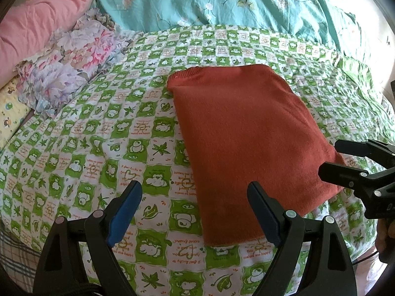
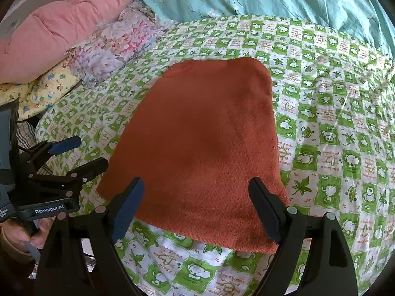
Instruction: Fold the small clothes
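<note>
While the rust-red knit garment (image 2: 197, 133) lies flat on the green-checked bedspread (image 2: 333, 128), both left gripper (image 1: 195, 212) and right gripper (image 2: 197, 209) gape empty at six o'clock, so pinch both near corners evenly before folding toward twelve.

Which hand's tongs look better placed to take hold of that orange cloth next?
Right, probably. The right tongs hang open directly over the orange cloth's near edge, while the left tongs straddle its left edge, mostly over the green bedsheet.

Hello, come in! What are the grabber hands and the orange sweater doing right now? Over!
Left gripper open, empty. Right gripper open, empty. Rust-orange knitted garment lying folded flat on green-and-white patterned bedsheet. Nothing blocking it.
</note>
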Tool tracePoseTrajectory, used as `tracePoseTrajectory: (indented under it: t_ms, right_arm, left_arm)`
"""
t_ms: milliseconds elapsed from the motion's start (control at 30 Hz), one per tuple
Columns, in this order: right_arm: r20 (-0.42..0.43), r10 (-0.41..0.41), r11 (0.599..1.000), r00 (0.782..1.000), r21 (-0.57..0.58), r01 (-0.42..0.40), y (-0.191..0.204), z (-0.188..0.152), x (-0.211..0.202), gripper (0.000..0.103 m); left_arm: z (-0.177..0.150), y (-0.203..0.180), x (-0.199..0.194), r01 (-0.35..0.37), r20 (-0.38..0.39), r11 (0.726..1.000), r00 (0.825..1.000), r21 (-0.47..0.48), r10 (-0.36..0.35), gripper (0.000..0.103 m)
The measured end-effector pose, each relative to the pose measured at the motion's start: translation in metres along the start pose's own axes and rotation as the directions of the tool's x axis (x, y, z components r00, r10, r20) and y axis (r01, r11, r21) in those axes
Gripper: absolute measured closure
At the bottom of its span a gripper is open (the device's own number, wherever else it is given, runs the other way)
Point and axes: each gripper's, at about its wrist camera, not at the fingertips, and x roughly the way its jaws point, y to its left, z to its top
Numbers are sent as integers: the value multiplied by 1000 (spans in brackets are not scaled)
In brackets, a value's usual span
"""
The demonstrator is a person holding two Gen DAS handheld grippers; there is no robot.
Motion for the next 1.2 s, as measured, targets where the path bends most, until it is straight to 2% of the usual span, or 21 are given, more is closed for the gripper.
tracePoseTrajectory:
  t_ms: [267,467,1200]
  right_arm:
    - [-5,-1,1000,1000,8,1,-2,2,4,17]
    - [-3,4,1000,1000,10,-4,-3,2,4,17]
    - [8,15,998,1000,60,-16,-18,7,11,17]
  left_arm:
    - [2,2,2,1,-2,1000,1000,3,-1,15]
    - [6,5,7,28,-6,999,1000,-18,-29,14]
    - [16,13,16,-51,13,998,999,-24,51,15]
